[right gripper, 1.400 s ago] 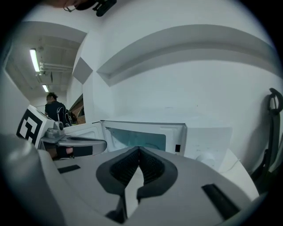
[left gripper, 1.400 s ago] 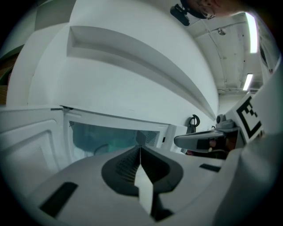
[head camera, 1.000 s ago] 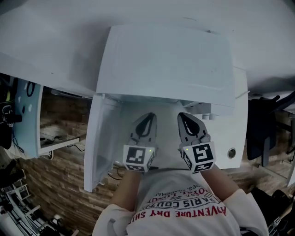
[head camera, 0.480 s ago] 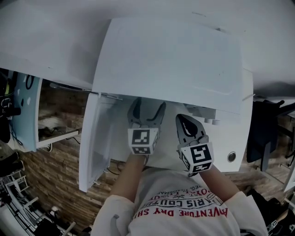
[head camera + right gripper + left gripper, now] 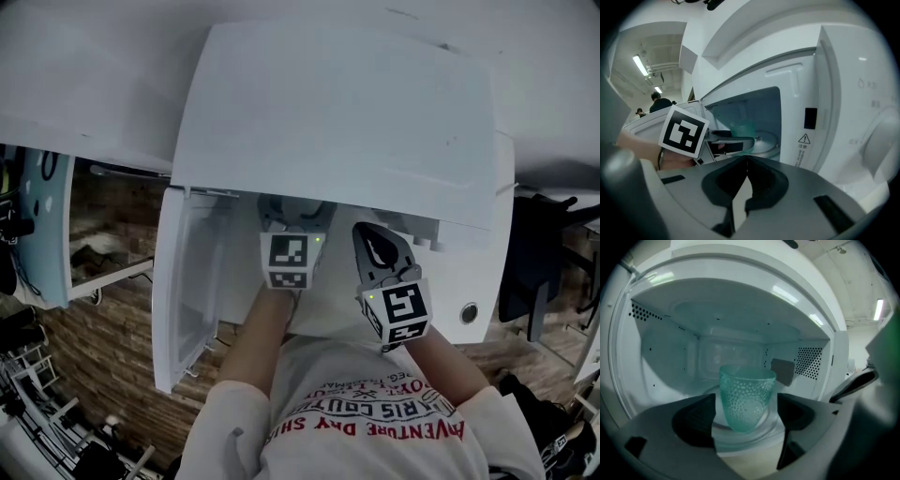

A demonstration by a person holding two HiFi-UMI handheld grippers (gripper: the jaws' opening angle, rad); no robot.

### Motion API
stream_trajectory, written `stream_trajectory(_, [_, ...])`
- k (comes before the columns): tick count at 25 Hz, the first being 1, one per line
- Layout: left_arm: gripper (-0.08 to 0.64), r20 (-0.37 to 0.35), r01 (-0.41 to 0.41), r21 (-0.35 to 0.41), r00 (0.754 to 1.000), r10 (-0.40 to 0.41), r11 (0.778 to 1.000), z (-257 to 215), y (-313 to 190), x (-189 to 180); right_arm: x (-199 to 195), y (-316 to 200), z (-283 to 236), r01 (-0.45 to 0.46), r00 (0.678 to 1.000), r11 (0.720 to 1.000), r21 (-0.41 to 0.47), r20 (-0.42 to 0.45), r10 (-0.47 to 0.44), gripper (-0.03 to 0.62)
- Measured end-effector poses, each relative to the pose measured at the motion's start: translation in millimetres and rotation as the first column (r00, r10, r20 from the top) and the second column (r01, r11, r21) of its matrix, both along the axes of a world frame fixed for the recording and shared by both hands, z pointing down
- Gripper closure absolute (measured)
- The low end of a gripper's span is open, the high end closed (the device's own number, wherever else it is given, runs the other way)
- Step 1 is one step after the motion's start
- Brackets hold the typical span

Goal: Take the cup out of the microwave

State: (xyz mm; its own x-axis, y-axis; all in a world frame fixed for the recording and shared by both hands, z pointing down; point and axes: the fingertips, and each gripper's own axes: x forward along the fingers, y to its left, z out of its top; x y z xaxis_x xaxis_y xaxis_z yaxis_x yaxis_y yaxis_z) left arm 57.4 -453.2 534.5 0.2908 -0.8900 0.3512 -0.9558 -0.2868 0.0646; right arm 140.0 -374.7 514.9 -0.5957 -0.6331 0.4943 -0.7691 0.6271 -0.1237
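The white microwave (image 5: 337,122) stands with its door (image 5: 183,281) swung open to the left. Inside, a green dotted glass cup (image 5: 746,397) stands upright on the turntable (image 5: 740,434). My left gripper (image 5: 296,211) reaches into the opening, its tips hidden under the microwave's top in the head view. Its jaws are opening; the cup shows in the gap between the fingers (image 5: 701,416), and the pads are clear of it. My right gripper (image 5: 380,246) hangs shut and empty in front of the control panel, to the right of the left one. From it the cup (image 5: 742,127) shows partly behind the left jaws.
The control panel with a round knob (image 5: 469,311) is at the microwave's right. A black chair (image 5: 530,262) stands at the right, a light-blue cabinet (image 5: 47,225) at the left. The floor (image 5: 112,375) is wood-patterned. People (image 5: 660,101) stand far in the background.
My left gripper has gone forward into the microwave's opening and its jaws have spread from shut to wide. The right gripper has stayed shut, close to where it was.
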Motion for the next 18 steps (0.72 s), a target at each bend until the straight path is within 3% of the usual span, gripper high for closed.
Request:
stream_trajectory(7, [0.170,0.033,-0.022,-0.009,0.999,0.023,1.000,5.4,-19.2,5.0,4.2,-2.7,3.3,-0.010,0.999,0.999,0.041,-0.050,0.012,0.581])
stream_trajectory(18, [0.189,0.046,-0.039,-0.049,0.998,0.041,0.998,12.4,-25.5,2.8,13.3,-2.1,6.3,-0.037,0.998,0.999,0.025,-0.052,0.039,0.581])
